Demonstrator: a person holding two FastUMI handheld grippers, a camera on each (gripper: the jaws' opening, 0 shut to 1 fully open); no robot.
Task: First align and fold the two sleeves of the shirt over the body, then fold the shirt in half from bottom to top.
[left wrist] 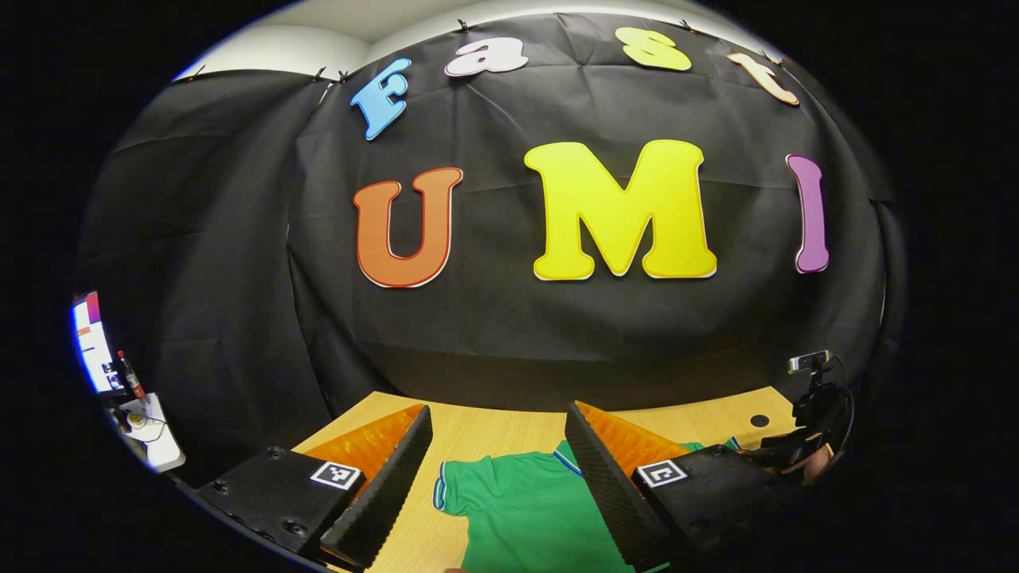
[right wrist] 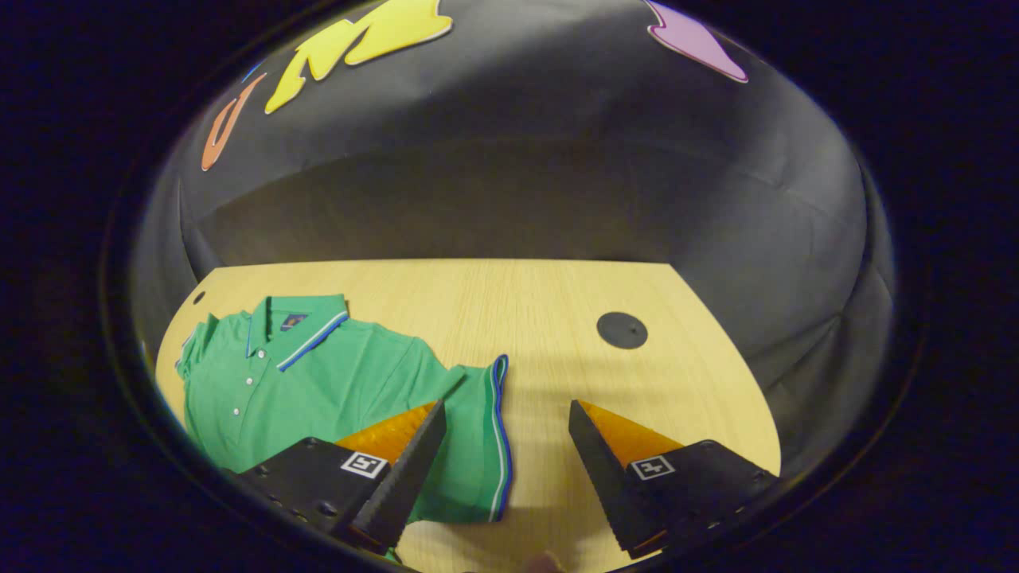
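Observation:
A green polo shirt [right wrist: 318,374] with blue-and-white trim lies flat on the wooden table [right wrist: 557,302], collar toward the far wall. Its right sleeve [right wrist: 482,430] spreads out sideways, cuff edge outward. My right gripper [right wrist: 505,469] hovers open above that sleeve's cuff, one finger over the cloth and the other over bare wood. In the left gripper view the shirt's other sleeve [left wrist: 478,485] and body [left wrist: 541,517] lie between the spread fingers of my left gripper [left wrist: 497,485], which is open and holds nothing.
A round black cable hole [right wrist: 622,329] sits in the table to the right of the shirt. A small camera on a black stand [left wrist: 812,390] rises at the table's far right corner. A lit screen and a white desk [left wrist: 119,382] lie off to the left.

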